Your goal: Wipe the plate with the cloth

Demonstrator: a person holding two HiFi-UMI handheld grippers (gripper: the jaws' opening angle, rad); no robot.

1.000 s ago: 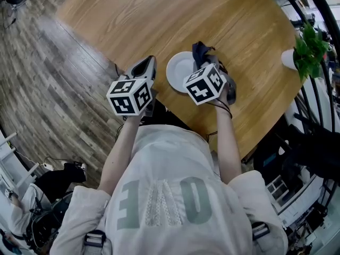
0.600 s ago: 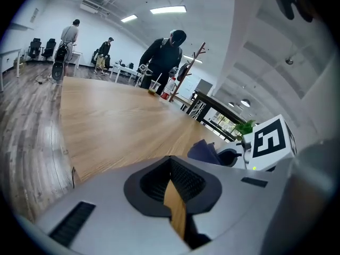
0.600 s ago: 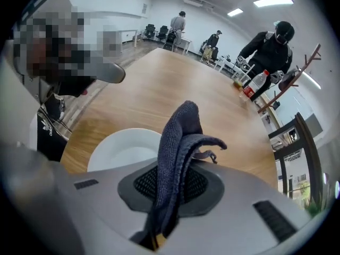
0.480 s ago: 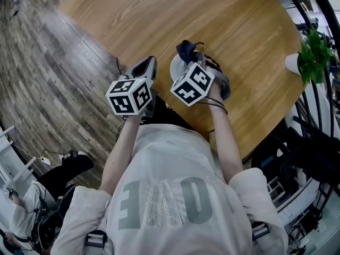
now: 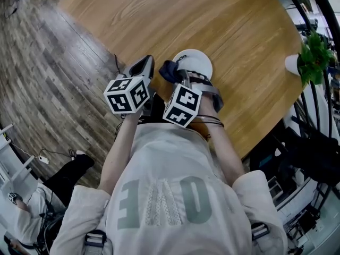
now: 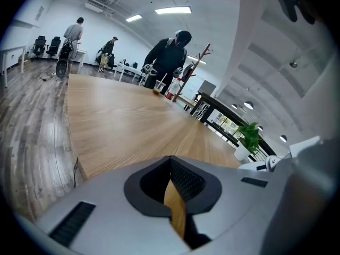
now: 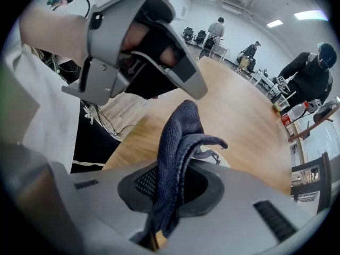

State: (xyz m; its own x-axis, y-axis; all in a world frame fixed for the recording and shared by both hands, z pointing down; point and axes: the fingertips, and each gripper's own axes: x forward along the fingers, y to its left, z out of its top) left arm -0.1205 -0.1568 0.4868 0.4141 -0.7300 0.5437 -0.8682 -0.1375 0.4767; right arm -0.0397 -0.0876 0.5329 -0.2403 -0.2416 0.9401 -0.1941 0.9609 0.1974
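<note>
A white plate (image 5: 195, 61) lies on the wooden table (image 5: 239, 20) near its front edge. My right gripper (image 5: 179, 76) is shut on a dark blue cloth (image 5: 169, 70), which hangs at the plate's left rim. In the right gripper view the cloth (image 7: 178, 142) stands bunched up out of the shut jaws of that gripper (image 7: 174, 169), with a bit of the plate (image 7: 210, 154) behind it. My left gripper (image 5: 143, 67) sits just left of the cloth, over the table's edge. Seen from its own camera, the left gripper (image 6: 170, 164) is shut and empty.
A green plant (image 5: 314, 48) in a white pot (image 5: 290, 62) stands at the table's right edge. Wood plank floor (image 5: 48, 84) lies to the left, below the table edge. Several people (image 6: 169, 57) stand at the table's far end.
My right gripper has carried the cloth leftward across the plate and rolled, uncovering the plate's right side. The left gripper has stayed put.
</note>
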